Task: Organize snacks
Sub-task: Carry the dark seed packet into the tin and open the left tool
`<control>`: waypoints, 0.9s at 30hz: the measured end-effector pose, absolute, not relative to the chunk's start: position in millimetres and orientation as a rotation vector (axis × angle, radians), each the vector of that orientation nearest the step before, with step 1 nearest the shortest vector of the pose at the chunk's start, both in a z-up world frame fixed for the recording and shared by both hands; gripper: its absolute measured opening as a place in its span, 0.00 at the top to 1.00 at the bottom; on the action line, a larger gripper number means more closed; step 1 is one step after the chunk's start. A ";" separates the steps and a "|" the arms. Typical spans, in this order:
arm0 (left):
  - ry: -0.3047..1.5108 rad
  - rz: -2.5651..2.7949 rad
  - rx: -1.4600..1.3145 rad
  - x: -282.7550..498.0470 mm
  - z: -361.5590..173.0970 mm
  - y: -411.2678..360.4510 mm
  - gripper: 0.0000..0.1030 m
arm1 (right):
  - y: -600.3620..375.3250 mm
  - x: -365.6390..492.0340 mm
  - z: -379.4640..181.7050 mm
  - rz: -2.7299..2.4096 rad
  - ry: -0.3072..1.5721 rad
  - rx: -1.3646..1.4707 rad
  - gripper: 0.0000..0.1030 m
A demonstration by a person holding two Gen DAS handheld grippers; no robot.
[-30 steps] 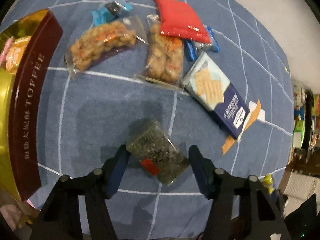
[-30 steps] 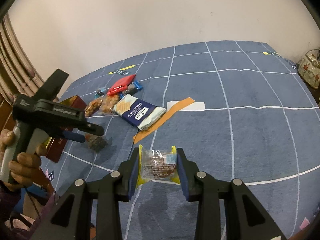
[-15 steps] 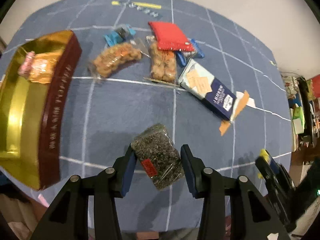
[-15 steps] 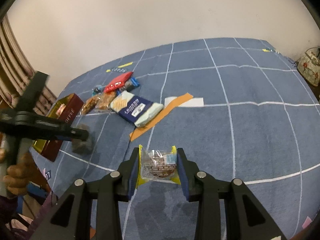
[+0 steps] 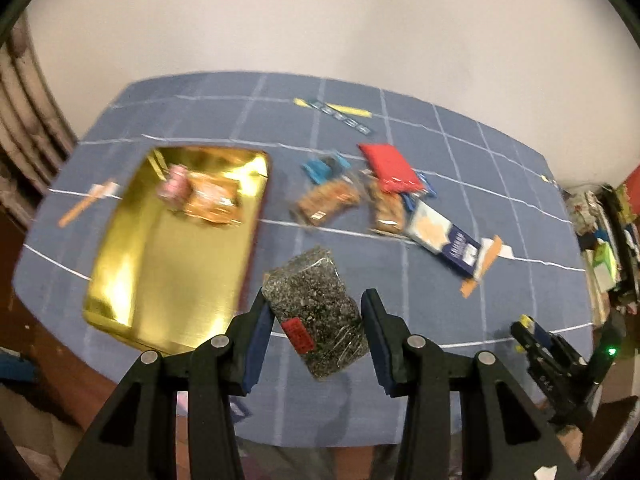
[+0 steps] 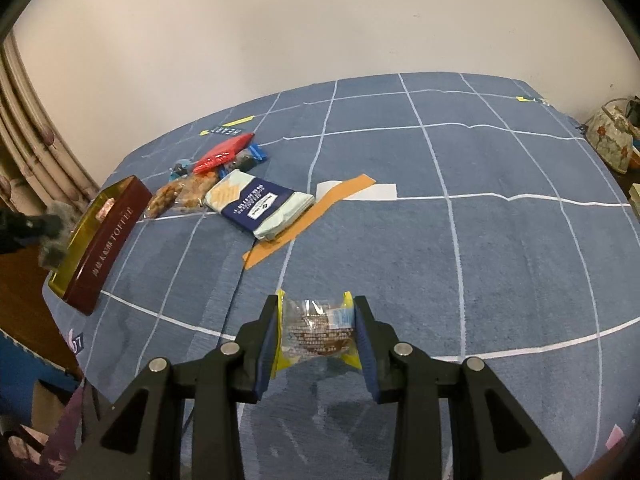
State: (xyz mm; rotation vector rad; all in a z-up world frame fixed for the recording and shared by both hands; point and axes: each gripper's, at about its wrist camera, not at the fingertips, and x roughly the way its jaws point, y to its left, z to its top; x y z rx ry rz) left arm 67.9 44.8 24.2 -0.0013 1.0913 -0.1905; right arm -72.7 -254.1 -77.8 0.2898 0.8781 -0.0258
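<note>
**Blue grid cloth, tape strips and room edges**

A blue cloth (image 6: pixel 500 248) with thin white grid lines is covering the desk. On it, an orange tape strip (image 6: pixel 308 216) is lying diagonally, crossing a white tape strip (image 6: pixel 376 192). Near the far edge, a small yellow and dark label (image 6: pixel 228 127) is sitting flat on the cloth. A plain off-white wall (image 6: pixel 320 20) is rising behind the desk. Beige pleated curtains (image 6: pixel 36 148) are hanging at the left. At the far right, a floral fabric bag (image 6: pixel 610 140) is sitting beyond the desk's edge. In the left wrist view, blurred, colourful clutter (image 5: pixel 604 248) is crowding the right side.
</note>
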 end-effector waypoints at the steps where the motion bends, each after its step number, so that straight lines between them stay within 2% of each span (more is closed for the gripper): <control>1: 1.076 -0.173 0.006 67.8 26.5 50.5 0.61 | -253.1 -72.5 -78.0 -0.026 0.879 0.285 0.65; 12: 1.029 -0.046 0.046 71.9 22.2 95.5 0.61 | -246.2 -70.7 -85.3 -0.030 0.899 0.260 0.65; 27: 1.031 0.021 0.122 94.1 -13.0 129.2 0.60 | -244.7 -69.7 -89.1 -0.029 0.912 0.255 0.65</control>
